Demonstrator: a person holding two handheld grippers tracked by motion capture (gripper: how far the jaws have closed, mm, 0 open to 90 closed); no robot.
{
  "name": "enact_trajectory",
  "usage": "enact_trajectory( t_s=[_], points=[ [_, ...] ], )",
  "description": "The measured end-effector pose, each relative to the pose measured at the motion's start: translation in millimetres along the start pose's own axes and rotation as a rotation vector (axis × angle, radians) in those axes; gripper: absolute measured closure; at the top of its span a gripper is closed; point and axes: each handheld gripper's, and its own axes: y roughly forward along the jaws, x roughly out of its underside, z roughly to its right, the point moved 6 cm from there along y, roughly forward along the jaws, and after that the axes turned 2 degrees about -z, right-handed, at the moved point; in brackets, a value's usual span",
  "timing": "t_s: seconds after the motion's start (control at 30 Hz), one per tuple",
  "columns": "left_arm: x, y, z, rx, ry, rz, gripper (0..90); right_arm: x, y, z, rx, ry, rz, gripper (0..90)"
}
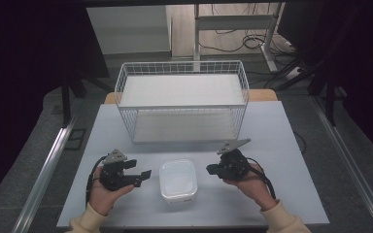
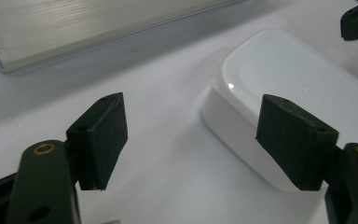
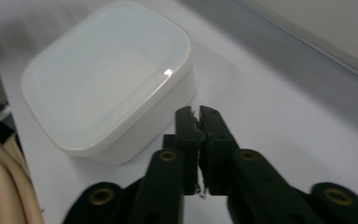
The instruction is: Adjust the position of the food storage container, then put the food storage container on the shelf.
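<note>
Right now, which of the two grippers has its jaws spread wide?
The left gripper: its jaws stand wide apart, while the right gripper has its jaws almost together.

I see bare table (image 1: 272, 145) on both sides of the white lidded box (image 1: 177, 180); the wire basket (image 1: 182, 99) blocks passage behind it.

This is looking like a lab or test room set up for recording, not a home. A plain grey desk (image 1: 281, 145) is standing on grey carpet, with dark curtains (image 1: 24, 73) hanging at both sides. Metal rails (image 1: 43, 170) are running along the floor beside it. Behind, the metal legs of another bench (image 1: 233, 29) are showing, with loose cables (image 1: 252, 41) lying under them. A white wire basket (image 1: 182, 99) is sitting on the desk
</note>
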Motion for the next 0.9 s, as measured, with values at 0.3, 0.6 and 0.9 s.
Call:
enact_trajectory(
  t_s=[0.3, 0.6, 0.9],
  points=[
    [-15.0, 2.8, 9.8, 0.03, -0.061, -0.015, 25.3, -7.8, -10.0, 5.1, -0.023, 0.096, 0.154, 36.0],
    [-17.2, 6.6, 13.8, 0.072, -0.093, -0.036, 25.3, -14.5, -8.3, 5.0, -0.083, 0.15, 0.216, 30.7],
    [-14.3, 8.8, 17.7, 0.115, -0.12, -0.052, 25.8, -11.7, 0.8, -4.9, -0.115, 0.2, 0.18, 30.7]
  ],
)
